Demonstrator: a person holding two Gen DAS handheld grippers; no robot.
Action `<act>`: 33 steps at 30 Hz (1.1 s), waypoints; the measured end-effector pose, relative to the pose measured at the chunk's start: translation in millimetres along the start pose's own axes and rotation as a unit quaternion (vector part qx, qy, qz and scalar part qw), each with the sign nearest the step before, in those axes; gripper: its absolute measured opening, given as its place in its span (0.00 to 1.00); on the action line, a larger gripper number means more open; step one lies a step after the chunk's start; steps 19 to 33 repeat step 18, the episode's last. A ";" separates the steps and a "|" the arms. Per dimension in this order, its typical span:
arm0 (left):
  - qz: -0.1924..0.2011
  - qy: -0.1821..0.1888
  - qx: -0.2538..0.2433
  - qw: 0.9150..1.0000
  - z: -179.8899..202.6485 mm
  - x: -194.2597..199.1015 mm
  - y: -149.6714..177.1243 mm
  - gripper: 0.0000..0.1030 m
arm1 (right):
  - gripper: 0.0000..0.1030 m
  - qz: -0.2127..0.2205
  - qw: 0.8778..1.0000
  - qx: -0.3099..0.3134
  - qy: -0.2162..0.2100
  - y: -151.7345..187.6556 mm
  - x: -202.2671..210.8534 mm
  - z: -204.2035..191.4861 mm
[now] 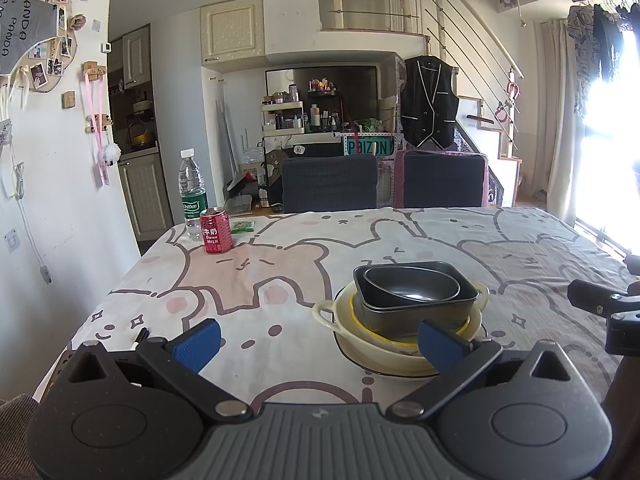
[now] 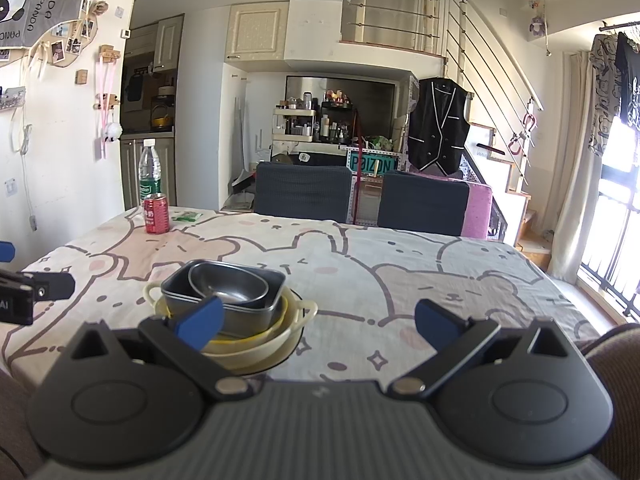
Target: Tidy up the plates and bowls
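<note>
Both grippers are spread wide and hold nothing. The left gripper (image 1: 320, 338) hovers low over the near edge of the table (image 1: 540, 248), its right blue pad in front of the near rim of the stack of dishes (image 1: 404, 312), not clearly touching it. The right gripper (image 2: 318, 322) hangs at a similar height on the other side of the stack, its left pad overlapping the stack's near wall in the right wrist view; whether it touches cannot be told.

The stack is the landmark. At its base sits a cream bowl (image 1: 384, 354) with small side handles, a yellow bowl (image 1: 360, 322) nested inside it, then a dark rectangular pan (image 1: 416, 308), and on top a dark oval bowl (image 1: 412, 288). All sit one within the other, upright, on the bear-print cloth. Far to the left of the stack and behind it stand a red can (image 1: 216, 236) and a water bottle (image 1: 193, 196), with a small green packet (image 1: 243, 226) just beside the can. Behind the stack, past the table's far edge, are two dark chairs (image 1: 330, 184).

By my reading, the nesting looks finished or nearly so, and the hands are drawn back. If anything remains, it is squaring or moving the stack: one gripper should close on the cream bowl's handle or rim while the other steadies the opposite side, since the loose inner pieces could slide.
</note>
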State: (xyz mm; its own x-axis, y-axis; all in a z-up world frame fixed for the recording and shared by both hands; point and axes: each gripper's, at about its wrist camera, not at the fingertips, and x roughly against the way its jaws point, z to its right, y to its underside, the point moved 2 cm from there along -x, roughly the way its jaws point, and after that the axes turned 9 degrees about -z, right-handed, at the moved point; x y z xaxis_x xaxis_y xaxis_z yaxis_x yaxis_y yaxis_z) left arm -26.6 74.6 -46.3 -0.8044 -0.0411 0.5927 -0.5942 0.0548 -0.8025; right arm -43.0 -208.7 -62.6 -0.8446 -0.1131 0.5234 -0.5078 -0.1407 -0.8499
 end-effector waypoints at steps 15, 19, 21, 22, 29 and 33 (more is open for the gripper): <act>-0.003 -0.004 0.002 1.000 -0.4 -0.9 2.8 1.00 | 1.00 -0.001 1.000 0.000 0.001 0.3 0.0 -0.3; -0.003 -0.005 0.003 1.000 -0.6 -0.3 2.5 1.00 | 1.00 -0.001 1.000 0.000 0.000 0.3 -0.1 -0.2; -0.003 -0.005 0.003 1.000 -0.6 -0.3 2.5 1.00 | 1.00 -0.001 1.000 0.000 0.000 0.3 -0.1 -0.2; -0.003 -0.005 0.003 1.000 -0.6 -0.3 2.5 1.00 | 1.00 -0.001 1.000 0.000 0.000 0.3 -0.1 -0.2; -0.003 -0.005 0.003 1.000 -0.6 -0.3 2.5 1.00 | 1.00 -0.001 1.000 0.000 0.000 0.3 -0.1 -0.2; -0.003 -0.005 0.003 1.000 -0.6 -0.3 2.5 1.00 | 1.00 -0.001 1.000 0.000 0.000 0.3 -0.1 -0.2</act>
